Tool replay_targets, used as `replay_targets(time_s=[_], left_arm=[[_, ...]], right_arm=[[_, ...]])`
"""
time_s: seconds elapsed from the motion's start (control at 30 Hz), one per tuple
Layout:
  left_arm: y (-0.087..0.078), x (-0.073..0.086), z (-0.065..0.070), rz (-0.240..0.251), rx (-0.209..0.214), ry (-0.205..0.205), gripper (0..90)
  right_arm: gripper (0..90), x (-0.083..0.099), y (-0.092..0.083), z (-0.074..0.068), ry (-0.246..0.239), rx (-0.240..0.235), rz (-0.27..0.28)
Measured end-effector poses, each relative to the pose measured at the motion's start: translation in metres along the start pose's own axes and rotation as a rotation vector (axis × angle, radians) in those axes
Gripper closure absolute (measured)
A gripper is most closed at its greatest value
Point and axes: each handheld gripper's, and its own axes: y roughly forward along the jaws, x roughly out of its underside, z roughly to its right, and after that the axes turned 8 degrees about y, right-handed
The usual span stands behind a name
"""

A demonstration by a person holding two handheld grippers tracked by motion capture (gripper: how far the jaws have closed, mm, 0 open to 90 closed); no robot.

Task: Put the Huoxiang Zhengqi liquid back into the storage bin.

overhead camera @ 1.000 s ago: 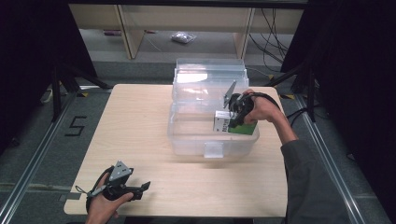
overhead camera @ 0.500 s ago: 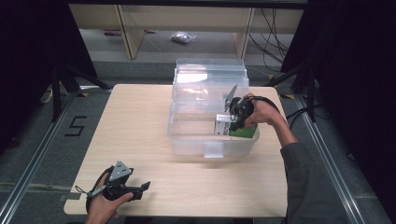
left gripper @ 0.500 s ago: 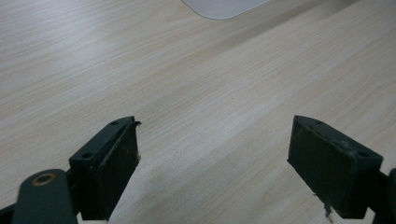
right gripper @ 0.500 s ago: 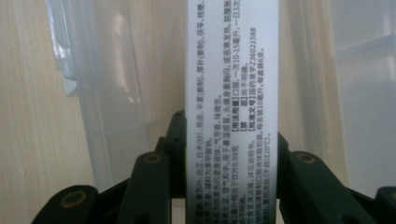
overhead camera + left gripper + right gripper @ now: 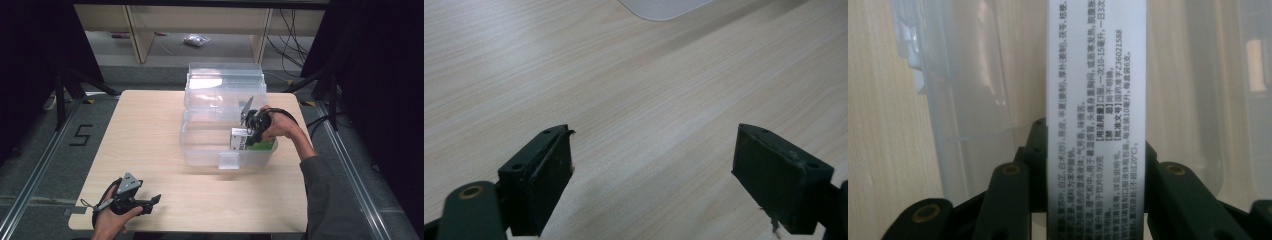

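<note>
My left hand (image 5: 112, 217) rests low at the near left, holding the left claw (image 5: 155, 199) level, its jaws wide apart with nothing between them. My right arm reaches forward, wrist bent down, and the right claw (image 5: 248, 137) points downward with its jaws clamped.

High view looks down on the table (image 5: 150, 150); gripper views sit close above it.
</note>
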Motion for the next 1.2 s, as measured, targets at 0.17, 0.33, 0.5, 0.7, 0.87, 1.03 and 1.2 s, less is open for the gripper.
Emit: replay_targets(time_s=[0.17, 0.33, 0.5, 0.7, 0.87, 1.03, 1.2], left_arm=[[0.000, 0.000, 0.000, -0.003, 0.005, 0.004, 15.4], [0.000, 0.000, 0.000, -0.003, 0.007, 0.007, 15.5], [0.000, 0.000, 0.000, -0.007, 0.010, 0.007, 15.5], [0.000, 0.000, 0.000, -0.008, 0.009, 0.004, 15.5], [0.000, 0.000, 0.000, -0.012, 0.011, 0.009, 15.5], [0.000, 0.000, -0.001, -0.007, 0.011, 0.008, 15.5], [0.000, 0.000, -0.001, -0.007, 0.011, 0.008, 15.5]], right_arm=[[64.9, -0.002, 0.004, 0.001, -0.019, -0.003, -0.005], [64.8, -0.002, 0.006, 0.000, -0.017, -0.008, -0.010], [64.7, -0.001, 0.010, 0.001, -0.013, -0.005, -0.013], [64.4, -0.001, 0.014, 0.002, -0.009, -0.013, -0.026], [64.0, 0.001, 0.019, 0.002, -0.001, -0.026, -0.023], [63.1, 0.005, 0.020, 0.002, 0.004, -0.030, -0.018], [62.3, 0.005, 0.015, 0.002, 0.028, -0.026, -0.008]])
